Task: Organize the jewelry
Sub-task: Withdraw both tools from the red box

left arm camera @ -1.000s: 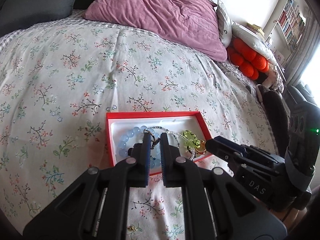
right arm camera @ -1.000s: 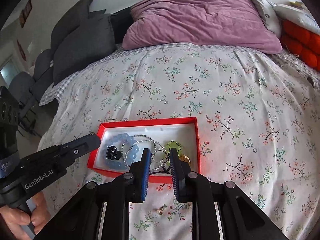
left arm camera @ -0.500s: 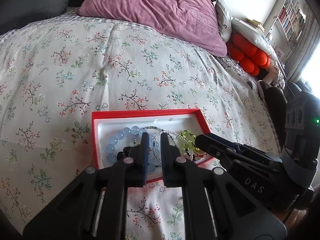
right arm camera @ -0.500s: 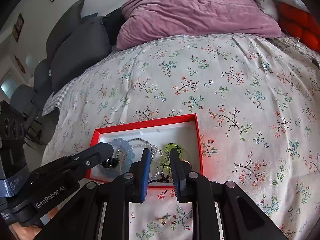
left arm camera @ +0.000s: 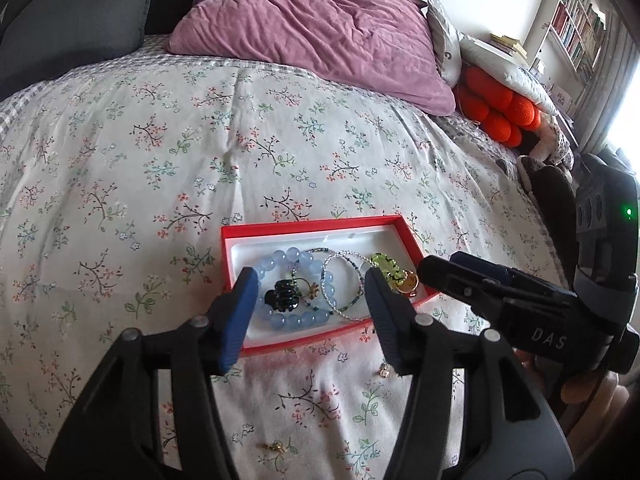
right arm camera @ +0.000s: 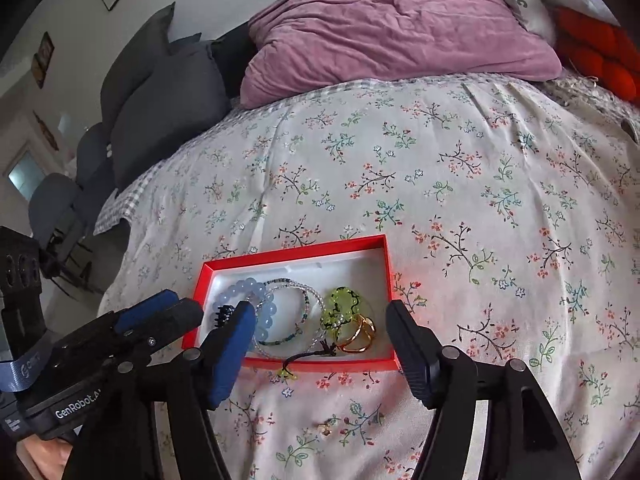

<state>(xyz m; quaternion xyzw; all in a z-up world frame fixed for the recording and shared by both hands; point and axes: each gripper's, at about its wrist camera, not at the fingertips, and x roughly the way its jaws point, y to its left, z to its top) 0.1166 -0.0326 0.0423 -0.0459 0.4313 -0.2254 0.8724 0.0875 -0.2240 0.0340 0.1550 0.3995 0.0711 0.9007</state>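
Note:
A red box (left arm camera: 320,225) with a white lining lies on the floral bedspread. It holds a blue bead bracelet (left arm camera: 280,260), a black hair claw (left arm camera: 282,298), thin beaded bangles (left arm camera: 345,280), a green charm (left arm camera: 384,269) and a gold ring (left arm camera: 409,282). My left gripper (left arm camera: 310,276) hovers over the box's near side, its jaws opening, nothing pinched. My right gripper (right arm camera: 320,310) hovers over the box (right arm camera: 296,252) too, jaws opening and empty, above the gold ring (right arm camera: 360,336). A black cord (right arm camera: 304,360) hangs over the front rim. Small gold earrings (left arm camera: 385,370) (right arm camera: 325,429) lie loose on the bedspread.
A pink pillow (left arm camera: 320,28) lies at the head of the bed, with grey cushions (right arm camera: 160,108) to its left and an orange cushion (left arm camera: 500,114) to its right. A bookshelf (left arm camera: 576,28) stands far right. A second small gold piece (left arm camera: 276,446) lies near the bed's front edge.
Both grippers went from nearly shut to wide apart above the box. The jewelry in the box lies as before.

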